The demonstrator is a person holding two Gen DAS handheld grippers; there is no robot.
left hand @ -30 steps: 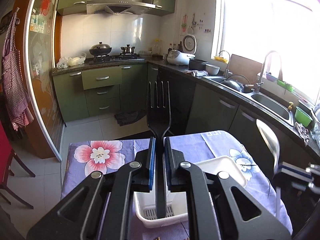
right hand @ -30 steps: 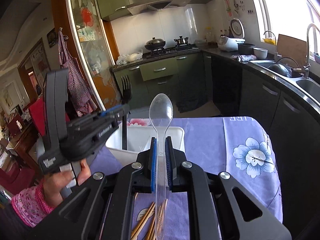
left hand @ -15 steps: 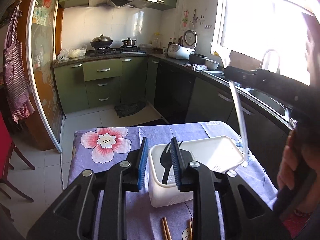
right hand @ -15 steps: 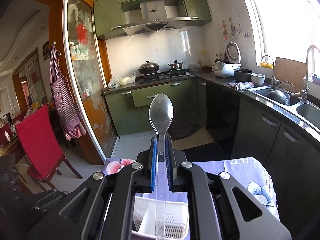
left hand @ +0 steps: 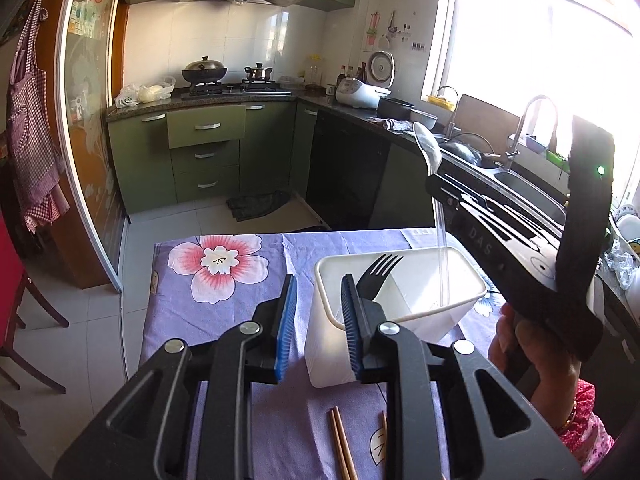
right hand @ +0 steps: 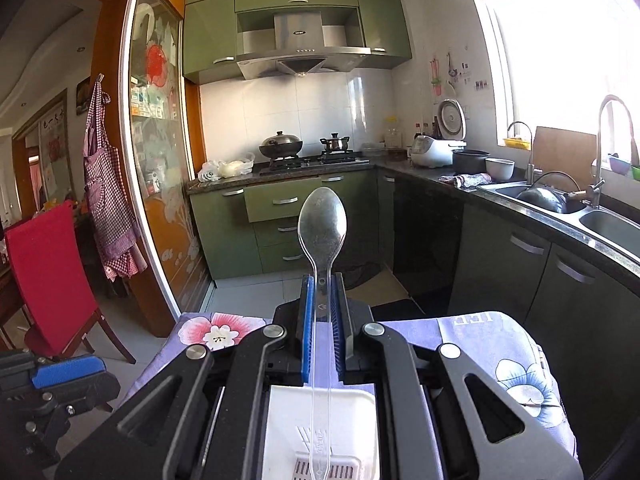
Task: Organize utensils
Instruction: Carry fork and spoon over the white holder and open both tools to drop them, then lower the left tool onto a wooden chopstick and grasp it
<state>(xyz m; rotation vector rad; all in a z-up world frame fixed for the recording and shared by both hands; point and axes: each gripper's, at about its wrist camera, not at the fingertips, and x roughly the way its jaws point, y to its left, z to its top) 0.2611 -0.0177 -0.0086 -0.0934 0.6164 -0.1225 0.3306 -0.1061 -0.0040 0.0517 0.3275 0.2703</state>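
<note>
Two wrist views of a kitchen with a desk (left hand: 224, 312) draped in a purple floral cloth. A white utensil holder (left hand: 400, 300) stands on the desk; a black plastic fork (left hand: 376, 276) leans inside it, tines up. The left gripper (left hand: 318, 320) hovers just in front of the holder with its fingers (left hand: 287, 320) parted narrowly and nothing between them; the right-hand finger overlaps the holder's near rim in this view, and contact cannot be told. The right gripper (right hand: 322, 316) is clamped on the handle of a clear plastic spoon (right hand: 322, 228), held upright with the bowl at top; the handle's lower end hangs into the holder (right hand: 320, 428), above the slotted floor. From the left wrist view, the spoon (left hand: 427, 148) stands over the holder's far right side, carried by the right gripper (left hand: 442, 196), which a hand (left hand: 532, 344) grips. Wooden chopsticks (left hand: 340, 440) lie on the cloth in front of the holder
</note>
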